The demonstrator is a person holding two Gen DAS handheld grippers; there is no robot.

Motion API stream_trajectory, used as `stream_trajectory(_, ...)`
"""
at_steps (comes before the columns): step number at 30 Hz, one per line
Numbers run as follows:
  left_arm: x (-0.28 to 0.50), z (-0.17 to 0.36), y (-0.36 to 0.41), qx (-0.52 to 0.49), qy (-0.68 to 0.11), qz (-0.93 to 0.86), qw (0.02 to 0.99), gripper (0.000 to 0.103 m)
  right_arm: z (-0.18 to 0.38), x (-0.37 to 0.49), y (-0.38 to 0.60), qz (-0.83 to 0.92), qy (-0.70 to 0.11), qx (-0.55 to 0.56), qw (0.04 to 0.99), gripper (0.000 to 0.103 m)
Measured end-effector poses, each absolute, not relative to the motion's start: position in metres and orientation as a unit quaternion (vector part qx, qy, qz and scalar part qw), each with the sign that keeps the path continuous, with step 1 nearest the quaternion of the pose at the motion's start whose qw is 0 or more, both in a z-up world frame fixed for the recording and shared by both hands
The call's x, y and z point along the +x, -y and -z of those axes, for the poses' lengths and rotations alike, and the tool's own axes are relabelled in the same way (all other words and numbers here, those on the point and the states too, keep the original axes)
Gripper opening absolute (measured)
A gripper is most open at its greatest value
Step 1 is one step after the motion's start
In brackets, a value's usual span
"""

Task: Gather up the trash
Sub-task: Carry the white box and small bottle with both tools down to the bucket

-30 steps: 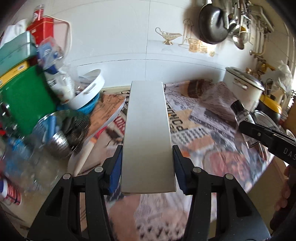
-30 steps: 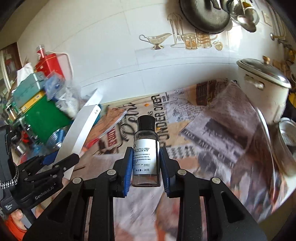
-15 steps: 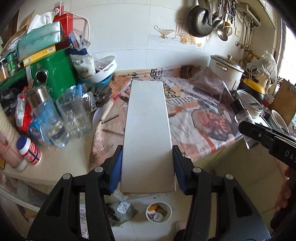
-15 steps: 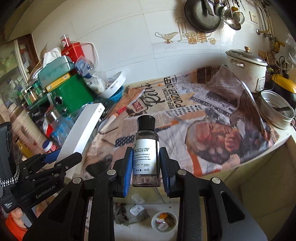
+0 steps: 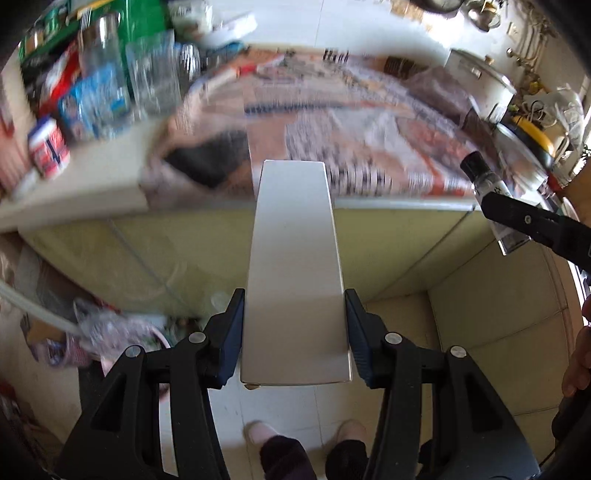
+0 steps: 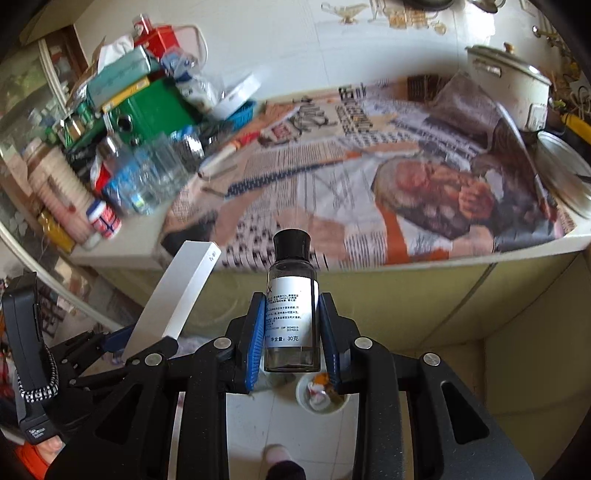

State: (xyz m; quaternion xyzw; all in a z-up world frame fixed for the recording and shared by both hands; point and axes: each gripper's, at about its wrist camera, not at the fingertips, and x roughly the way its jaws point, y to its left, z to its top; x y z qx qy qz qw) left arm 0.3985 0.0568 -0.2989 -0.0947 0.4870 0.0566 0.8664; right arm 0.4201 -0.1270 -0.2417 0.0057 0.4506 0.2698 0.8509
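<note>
We were in a home kitchen, cramped and cluttered. White tiled wall (image 6: 280, 55) at the far side carried gravy-boat and glassware decals (image 6: 391, 14). A white lidded cooking pot (image 6: 509, 85) sat far right on the counter (image 6: 122, 254), which was covered with printed newspaper (image 6: 369, 177). Far left we saw a pile of household stuff: green box (image 6: 155, 110), clear plastic bottles (image 6: 147, 177), white dish over a blue basket (image 6: 236, 96). Pale yellow cabinet fronts (image 5: 166, 251) ran below; tiled floor (image 5: 509, 350).
</note>
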Motion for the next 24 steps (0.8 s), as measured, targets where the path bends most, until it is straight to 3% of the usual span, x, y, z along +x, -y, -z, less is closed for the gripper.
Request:
stream_trajectory(10,0.394,0.435,-0.018,-0.129,-0.549,-0.067,0.823,0.05,0.36,0.425,0.138,-0.279,-0.506,-0.014,0.816,0.026)
stream_trajectory(24,0.402,0.653,-0.025,-0.143,-0.644,-0.044,0.75,0.05,0.548,0.436,0.112,-0.279,-0.586,-0.001,0.761,0.026)
